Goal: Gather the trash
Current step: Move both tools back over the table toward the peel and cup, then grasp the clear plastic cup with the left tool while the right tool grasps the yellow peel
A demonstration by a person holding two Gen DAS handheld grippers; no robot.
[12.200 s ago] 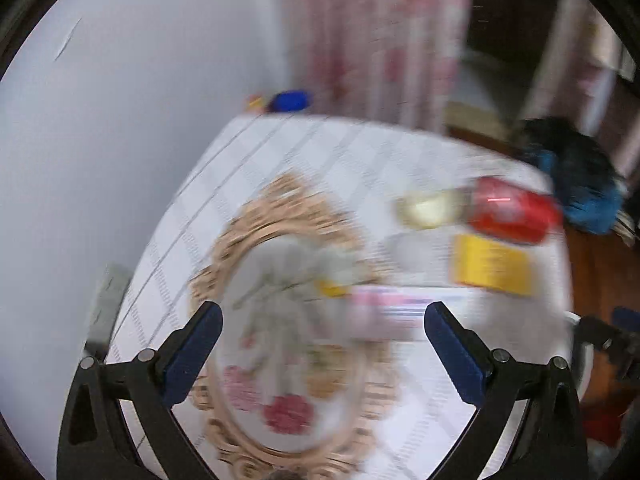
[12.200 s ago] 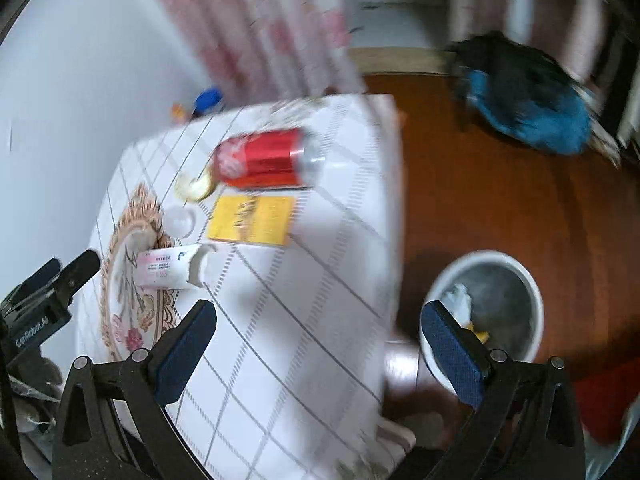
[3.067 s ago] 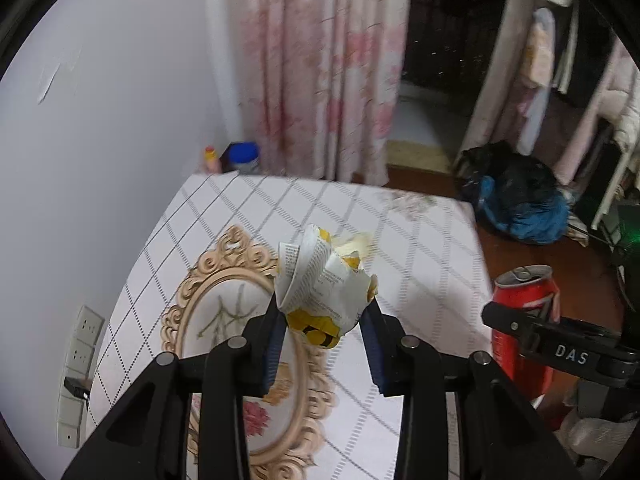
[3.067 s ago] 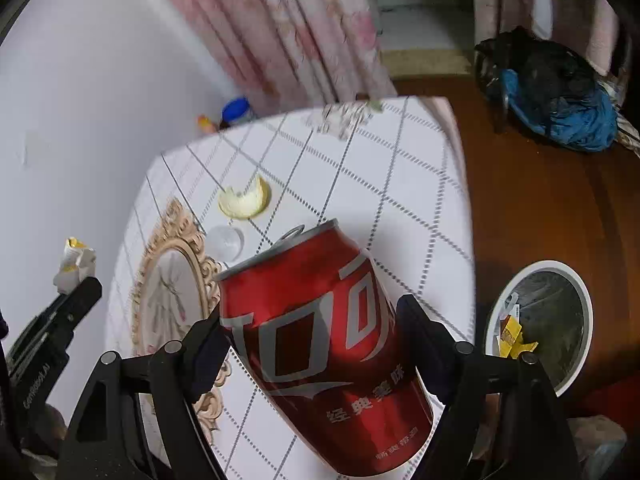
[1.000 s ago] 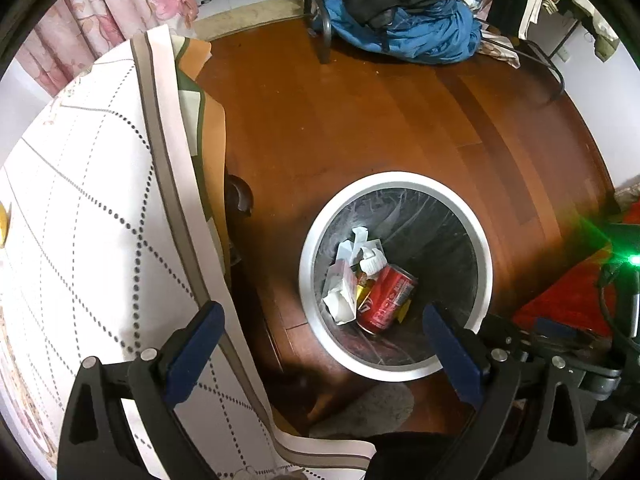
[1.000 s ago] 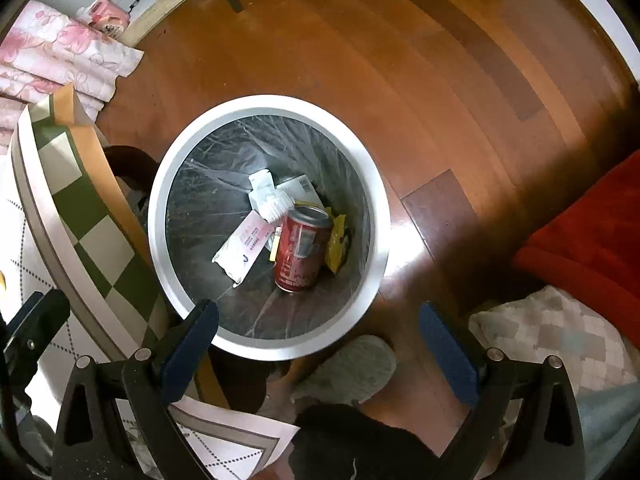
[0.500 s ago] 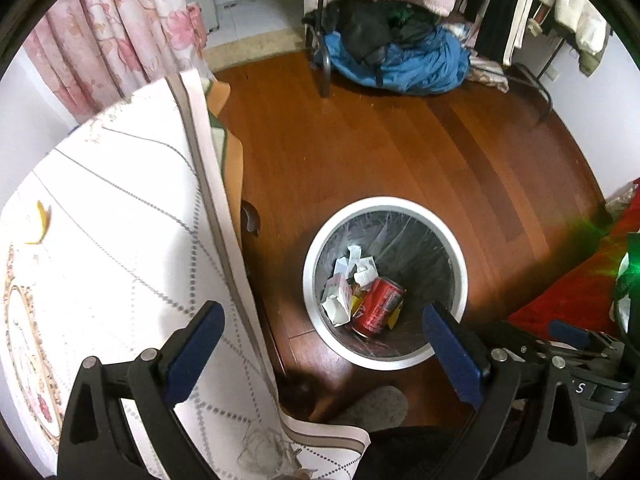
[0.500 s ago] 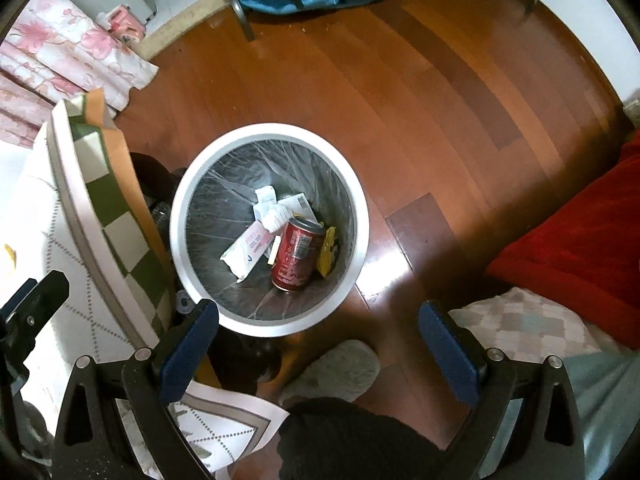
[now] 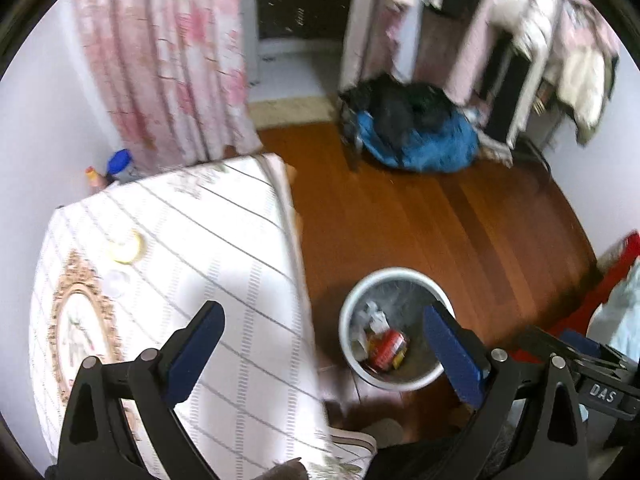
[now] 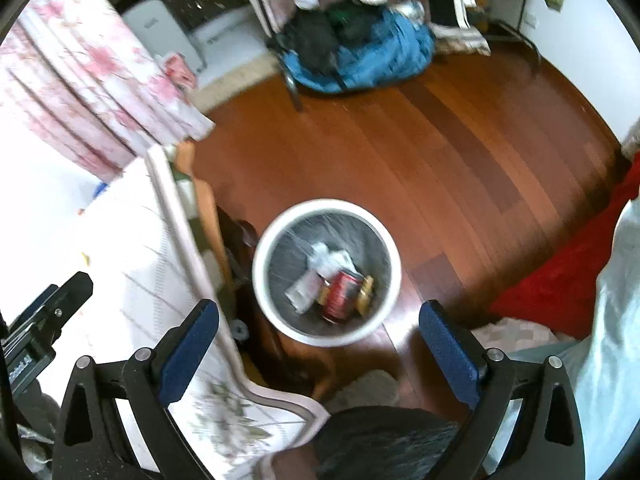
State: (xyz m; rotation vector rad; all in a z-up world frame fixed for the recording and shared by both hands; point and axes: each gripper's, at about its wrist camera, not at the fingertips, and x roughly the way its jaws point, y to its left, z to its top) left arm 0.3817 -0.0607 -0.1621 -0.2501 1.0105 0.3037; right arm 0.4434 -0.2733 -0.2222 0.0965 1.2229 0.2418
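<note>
Left wrist view: left gripper (image 9: 320,344) and right gripper (image 10: 318,338) gaping wide, holding nothing; remaining yellow peel (image 9: 127,246) on tablecloth (image 9: 208,240), light, limp, likely pinching across its curl.

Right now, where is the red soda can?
The red soda can lies inside the white trash bin on the wooden floor, beside crumpled paper, just right of the table's edge in both views.

can (image 10: 341,295) in bin (image 10: 386,308) | bin on floor (image 10: 420,168), right of table (image 9: 224,240) | peel (image 9: 127,246) on table

Home bedrm: floral curtain (image 9: 168,60), hung clothes (image 9: 560,40), tablecloth'd table (image 9: 208,220).
</note>
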